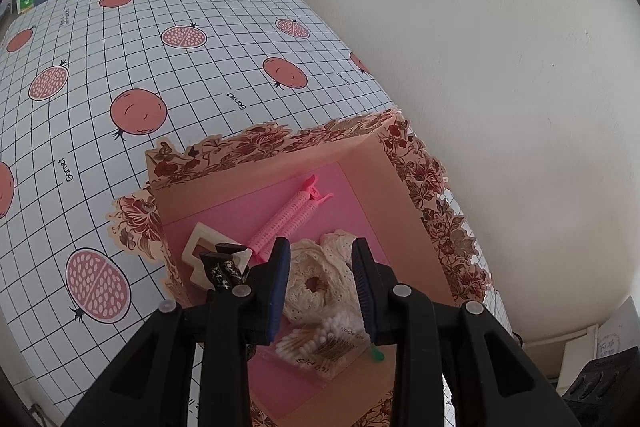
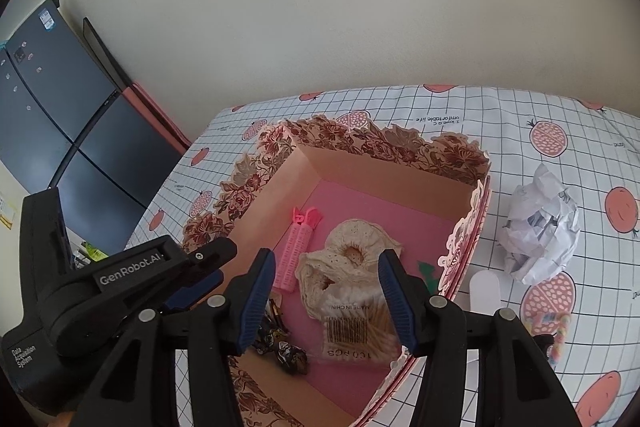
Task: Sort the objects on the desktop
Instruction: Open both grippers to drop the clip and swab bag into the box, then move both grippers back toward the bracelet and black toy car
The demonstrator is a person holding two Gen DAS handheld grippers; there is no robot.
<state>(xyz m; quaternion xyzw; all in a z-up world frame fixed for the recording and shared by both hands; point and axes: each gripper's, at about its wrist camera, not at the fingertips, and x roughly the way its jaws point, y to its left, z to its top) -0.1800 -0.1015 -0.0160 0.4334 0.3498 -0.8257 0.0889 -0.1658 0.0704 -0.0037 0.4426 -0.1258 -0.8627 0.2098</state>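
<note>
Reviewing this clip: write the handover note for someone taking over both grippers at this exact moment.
Left gripper: open, empty, over the box.
Right gripper: open, empty, over the box too.
Already in the floral box: pink hair clip, cream lace scrunchies, cotton swab pack, dark patterned clip, beige square clip.
Left on the tablecloth beside the box: crumpled paper, a white flat piece, a pastel item partly hidden.

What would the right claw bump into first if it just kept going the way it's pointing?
Probably the cream lace doily lying in the floral box, just past the bag of cotton swabs. The right claw is open above both; depth is uncertain.
</note>
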